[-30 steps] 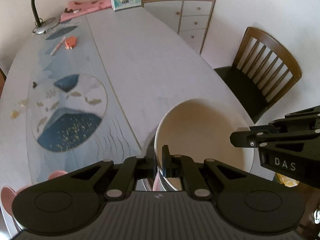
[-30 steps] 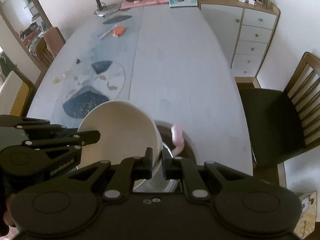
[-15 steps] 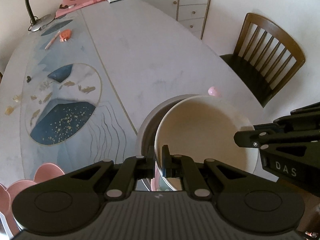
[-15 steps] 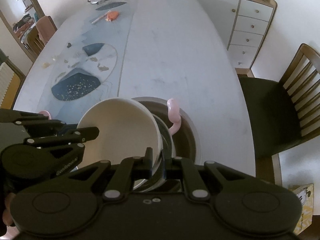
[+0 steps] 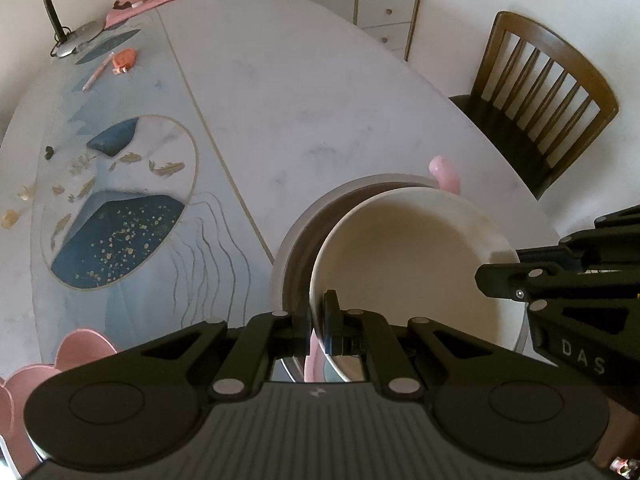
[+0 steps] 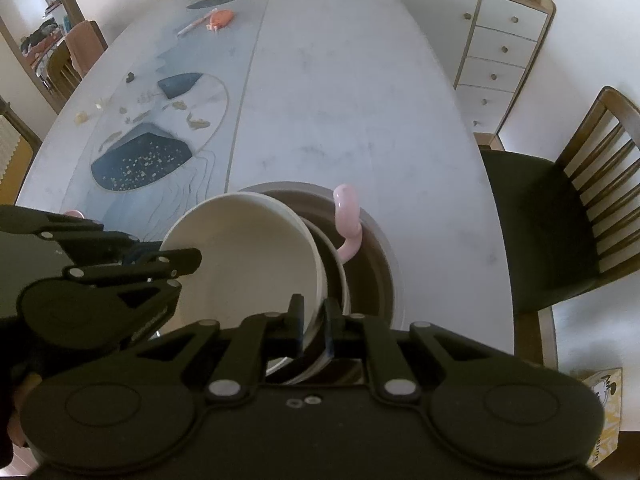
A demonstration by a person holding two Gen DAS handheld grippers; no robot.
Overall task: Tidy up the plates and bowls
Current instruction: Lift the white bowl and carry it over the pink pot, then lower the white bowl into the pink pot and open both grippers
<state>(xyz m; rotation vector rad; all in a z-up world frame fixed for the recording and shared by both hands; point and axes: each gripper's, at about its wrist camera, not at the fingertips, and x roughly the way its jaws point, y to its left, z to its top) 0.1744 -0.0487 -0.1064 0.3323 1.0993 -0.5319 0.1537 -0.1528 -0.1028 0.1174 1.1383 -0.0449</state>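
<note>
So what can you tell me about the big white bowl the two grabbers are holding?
The cream-white bowl is round, deep and empty, smooth like glazed ceramic. It sits tilted, partly inside a wider grey-brown bowl on the table. The left gripper pinches its rim on one side, and the right gripper pinches the opposite rim. A pink curved handle pokes up just behind it.

Bowl [image 5: 412,264] inside a larger dish [image 5: 296,240] at the table's [image 5: 300,92] near edge; chair [image 5: 536,92] to the right, lamp [image 5: 60,40] far left, drawers [image 5: 384,0] beyond.
</note>
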